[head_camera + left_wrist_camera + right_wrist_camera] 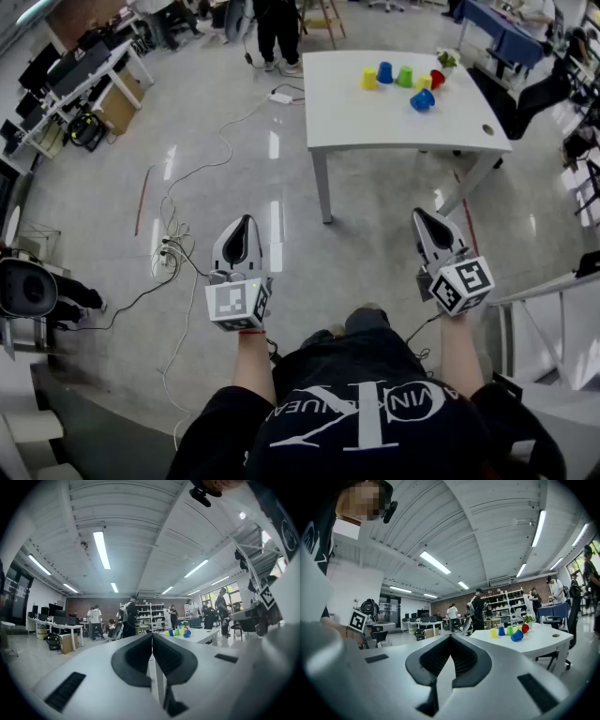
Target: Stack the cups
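Both claws closed and empty, far from the cups.
Head view: the black-jawed left gripper (243, 225) and right gripper (424, 220) are well apart from the white rectangular table (375, 127) that bears the small coloured plastic cups (404, 76). Left gripper view: jaws pressed together, nothing between them. Right gripper view: jaws together, empty, with the cups far ahead on the table.
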